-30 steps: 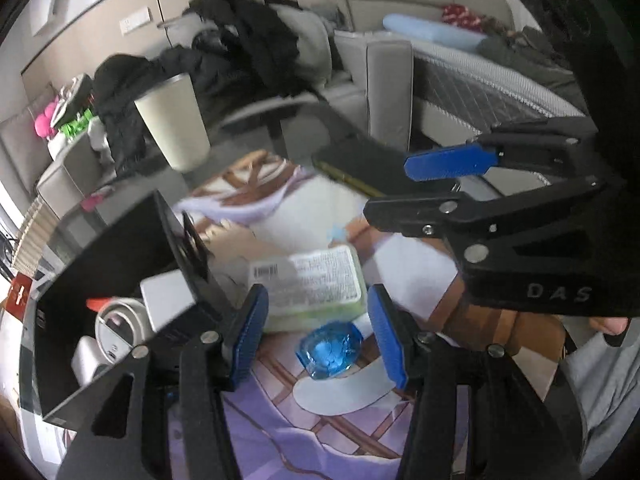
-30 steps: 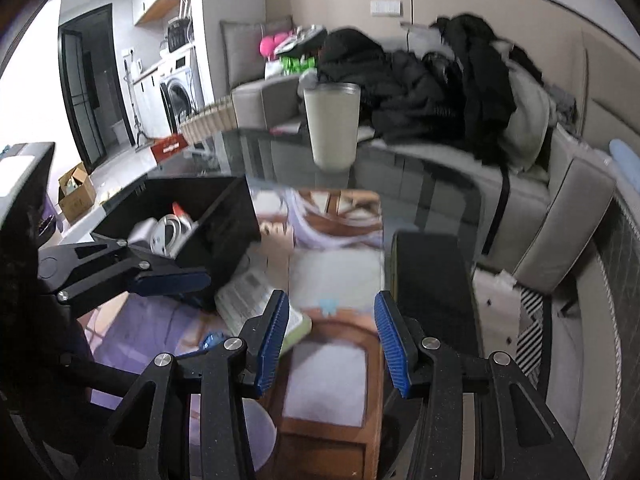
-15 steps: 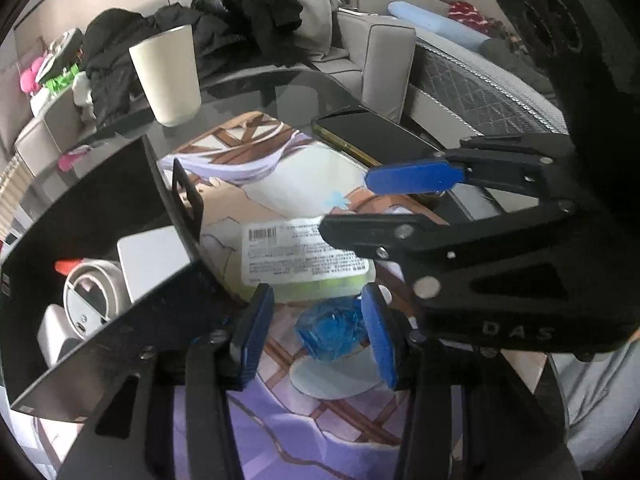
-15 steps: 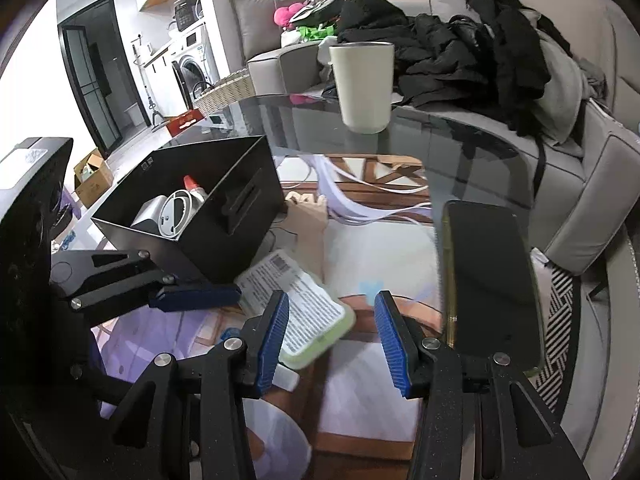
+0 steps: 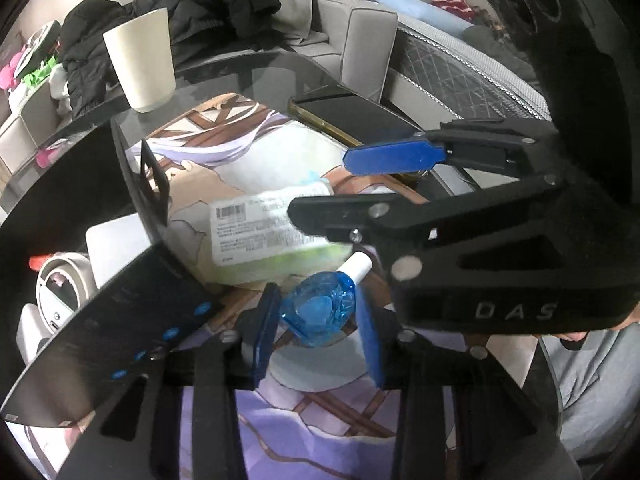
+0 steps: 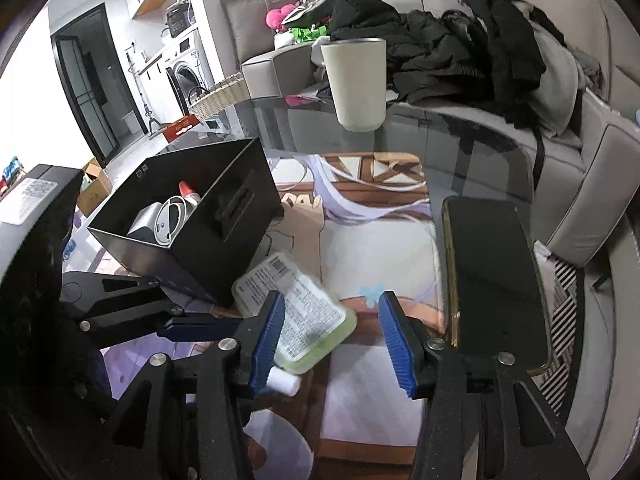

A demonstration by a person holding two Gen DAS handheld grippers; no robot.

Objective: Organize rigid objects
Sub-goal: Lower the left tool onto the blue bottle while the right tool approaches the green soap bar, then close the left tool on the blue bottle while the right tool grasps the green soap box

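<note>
Presently the left gripper [image 5: 318, 332] has its blue pads on either side of the blue bottle [image 5: 318, 312], closed to its flanks; firm contact cannot be confirmed. The bottle's white cap [image 5: 358, 268] points toward 1 o'clock and touches the green pack [image 5: 268, 236]. Right gripper [image 6: 332, 338] is spread wide, grasping nothing, above the pack's near end. Black box [image 6: 200, 220] sits at 10 o'clock, phone [image 6: 496, 276] at 2 o'clock, cup [image 6: 356, 80] at 12.
</note>
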